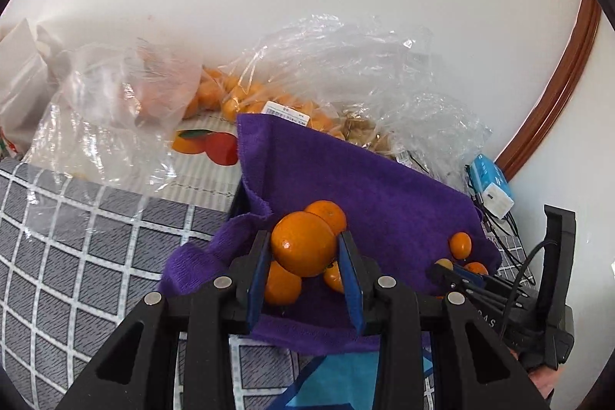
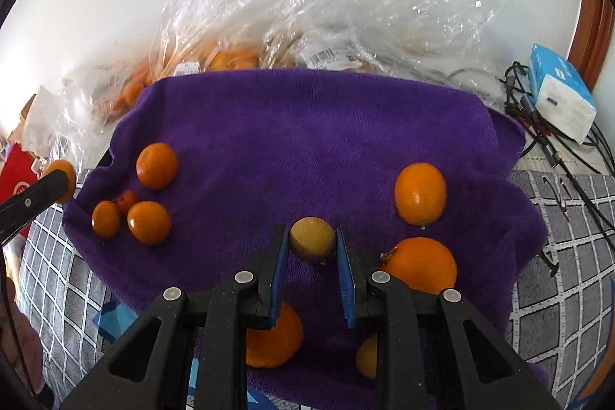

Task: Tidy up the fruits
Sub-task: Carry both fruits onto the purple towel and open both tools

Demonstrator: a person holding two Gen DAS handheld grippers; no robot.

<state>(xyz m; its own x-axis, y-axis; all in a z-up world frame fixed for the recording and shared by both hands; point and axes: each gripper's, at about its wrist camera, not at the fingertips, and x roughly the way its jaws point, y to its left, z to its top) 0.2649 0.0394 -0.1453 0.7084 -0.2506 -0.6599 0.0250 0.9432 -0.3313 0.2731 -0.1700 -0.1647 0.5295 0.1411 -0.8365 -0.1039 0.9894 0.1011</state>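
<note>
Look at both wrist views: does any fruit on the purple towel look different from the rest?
Yes. The small round fruit between the right gripper fingers is dull yellow-brown, while the fruits around it on the purple towel are bright orange. Nothing looks spilled or damaged.

towel (image 2: 307,141): purple | oranges (image 2: 420,194): orange | small fruit (image 2: 312,239): yellow-brown | tablecloth (image 1: 77,237): grey, white grid | tissue pack (image 2: 561,91): blue-white
</note>
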